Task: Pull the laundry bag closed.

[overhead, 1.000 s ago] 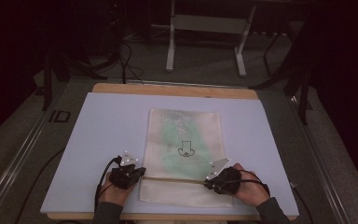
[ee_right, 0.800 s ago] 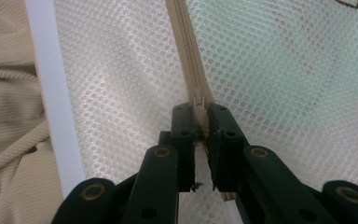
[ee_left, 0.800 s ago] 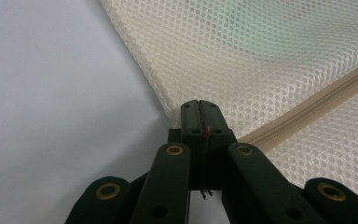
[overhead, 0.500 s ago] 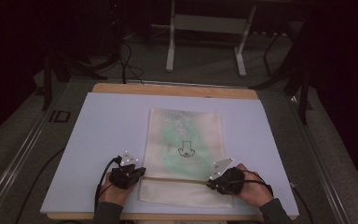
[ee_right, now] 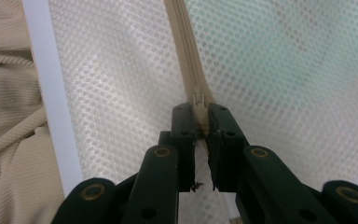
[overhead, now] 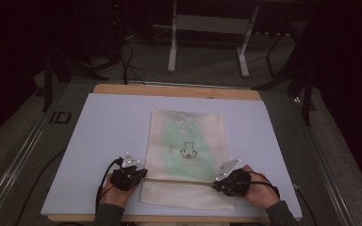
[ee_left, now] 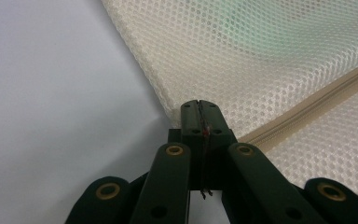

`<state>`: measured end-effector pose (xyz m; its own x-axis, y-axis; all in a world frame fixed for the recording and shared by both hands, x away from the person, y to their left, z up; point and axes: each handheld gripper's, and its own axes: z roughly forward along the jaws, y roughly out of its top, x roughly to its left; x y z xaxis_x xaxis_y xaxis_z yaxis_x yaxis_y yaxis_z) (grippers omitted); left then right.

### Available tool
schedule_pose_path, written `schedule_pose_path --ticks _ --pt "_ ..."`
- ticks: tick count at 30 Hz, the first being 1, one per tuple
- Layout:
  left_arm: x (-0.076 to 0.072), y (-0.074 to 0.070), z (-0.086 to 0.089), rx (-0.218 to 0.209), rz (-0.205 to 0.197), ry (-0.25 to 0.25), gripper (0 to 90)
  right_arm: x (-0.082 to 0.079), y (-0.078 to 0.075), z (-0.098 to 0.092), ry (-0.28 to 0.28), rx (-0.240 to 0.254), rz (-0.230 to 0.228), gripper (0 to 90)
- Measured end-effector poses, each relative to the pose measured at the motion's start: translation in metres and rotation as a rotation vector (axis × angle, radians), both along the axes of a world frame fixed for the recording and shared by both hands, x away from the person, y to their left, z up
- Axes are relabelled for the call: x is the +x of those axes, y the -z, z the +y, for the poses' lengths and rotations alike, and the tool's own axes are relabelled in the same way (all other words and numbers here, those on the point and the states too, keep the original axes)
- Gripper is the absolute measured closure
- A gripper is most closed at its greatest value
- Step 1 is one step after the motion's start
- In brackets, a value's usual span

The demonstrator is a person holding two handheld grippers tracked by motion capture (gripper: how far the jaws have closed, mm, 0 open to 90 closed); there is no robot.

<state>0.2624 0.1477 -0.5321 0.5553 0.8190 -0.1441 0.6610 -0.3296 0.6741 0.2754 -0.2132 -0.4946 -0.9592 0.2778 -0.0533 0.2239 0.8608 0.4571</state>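
A mesh bag [overhead: 187,157] lies flat near the middle of the worktop [overhead: 103,122], its near end close to the front edge. A zipper [overhead: 179,180] runs across the bag from left to right near that end. The left claw [overhead: 141,174] sits at the bag's left edge, at the zipper's left end, its jaws pressed together on the edge. The right claw [overhead: 215,184] sits at the zipper's right end, jaws around the zipper pull [ee_right: 198,100]. Behind the worktop, a stand [overhead: 207,23] rests on the floor.

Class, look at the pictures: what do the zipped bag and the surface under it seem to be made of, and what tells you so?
Mesh bag: cream netted fabric, probably synthetic; tiny holes, slight sheen, something green showing through. Zipper: beige woven tape. Table cover: smooth, matt pale sheet, perhaps plastic or paper; material unsure.
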Motion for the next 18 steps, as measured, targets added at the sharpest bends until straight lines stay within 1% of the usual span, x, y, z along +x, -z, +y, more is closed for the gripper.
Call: schedule_pose_path --ticks 1,3,18 --pt "0.000 0.000 0.000 0.000 0.000 0.000 89.4 0.000 0.000 -0.002 0.003 0.011 0.005 82.3" --pt "0.000 0.000 0.000 -0.001 0.001 -0.001 89.4 0.000 -0.001 -0.005 0.010 0.000 0.003 82.3" --pt "0.000 0.000 0.000 0.001 -0.001 -0.002 89.5 -0.001 -0.002 -0.022 0.039 0.002 0.009 82.2"
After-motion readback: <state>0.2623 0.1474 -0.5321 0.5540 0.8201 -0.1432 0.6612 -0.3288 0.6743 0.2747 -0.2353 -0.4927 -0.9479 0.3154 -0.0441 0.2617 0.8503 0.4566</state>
